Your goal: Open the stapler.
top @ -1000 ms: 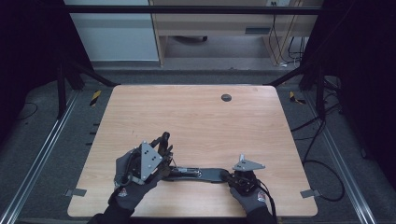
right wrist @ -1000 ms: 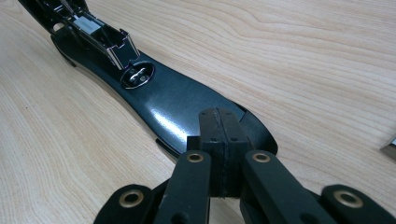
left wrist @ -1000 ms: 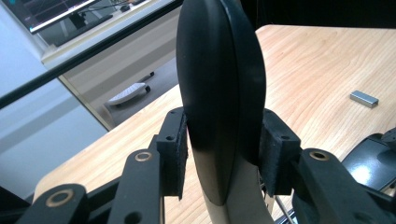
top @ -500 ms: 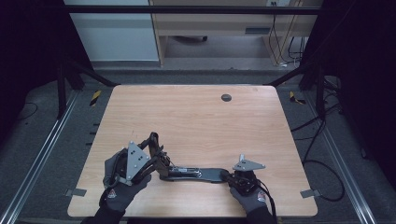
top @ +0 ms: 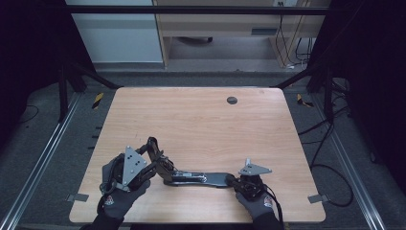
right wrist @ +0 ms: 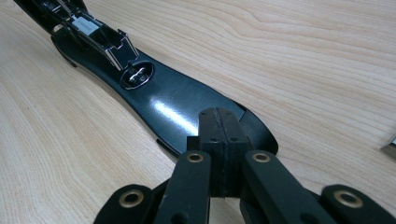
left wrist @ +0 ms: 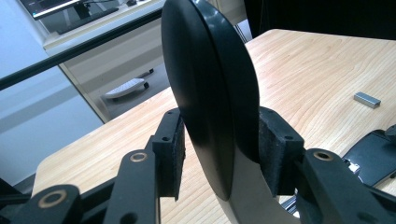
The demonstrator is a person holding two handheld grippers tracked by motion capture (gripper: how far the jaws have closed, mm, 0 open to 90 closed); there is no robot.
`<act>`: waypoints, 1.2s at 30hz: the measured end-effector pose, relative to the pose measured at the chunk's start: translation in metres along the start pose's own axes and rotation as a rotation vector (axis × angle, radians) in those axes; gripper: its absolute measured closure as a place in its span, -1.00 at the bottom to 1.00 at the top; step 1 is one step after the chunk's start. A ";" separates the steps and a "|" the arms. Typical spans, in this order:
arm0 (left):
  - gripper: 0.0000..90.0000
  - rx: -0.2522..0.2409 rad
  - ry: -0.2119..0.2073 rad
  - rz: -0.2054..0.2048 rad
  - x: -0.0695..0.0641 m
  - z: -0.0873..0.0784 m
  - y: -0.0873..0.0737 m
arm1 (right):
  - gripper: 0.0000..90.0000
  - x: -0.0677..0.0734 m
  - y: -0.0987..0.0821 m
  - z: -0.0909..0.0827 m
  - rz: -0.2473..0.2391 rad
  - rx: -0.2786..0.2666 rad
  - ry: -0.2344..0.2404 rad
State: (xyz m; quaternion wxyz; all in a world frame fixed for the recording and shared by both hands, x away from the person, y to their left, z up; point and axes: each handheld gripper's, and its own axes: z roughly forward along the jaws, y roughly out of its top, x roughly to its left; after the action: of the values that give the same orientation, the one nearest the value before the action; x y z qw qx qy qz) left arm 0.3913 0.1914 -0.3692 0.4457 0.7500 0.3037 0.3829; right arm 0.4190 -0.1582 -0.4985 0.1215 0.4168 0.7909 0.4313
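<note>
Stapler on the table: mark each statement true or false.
1. The stapler lies closed. False: it is swung open, with its lid raised.
2. The lid stands between the left gripper's jaws. True; those jaws have just been opening.
3. The right gripper grips the base between its jaws. False: its jaws are shut together, with the tips over the base's end.
4. A staple strip lies on the table. True.

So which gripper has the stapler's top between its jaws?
The left gripper: its jaws, just opening a little, flank the raised top; the right gripper is shut, at the base.
</note>
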 end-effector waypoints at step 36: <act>0.19 0.001 -0.010 -0.096 0.024 -0.004 -0.015 | 1.00 0.000 0.000 0.001 -0.006 0.000 -0.006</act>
State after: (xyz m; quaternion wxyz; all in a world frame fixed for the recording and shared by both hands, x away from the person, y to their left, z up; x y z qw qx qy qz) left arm 0.3991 0.2186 -0.3746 0.4649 0.7366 0.3375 0.3571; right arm 0.4194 -0.1576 -0.4990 0.1253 0.4158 0.7917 0.4298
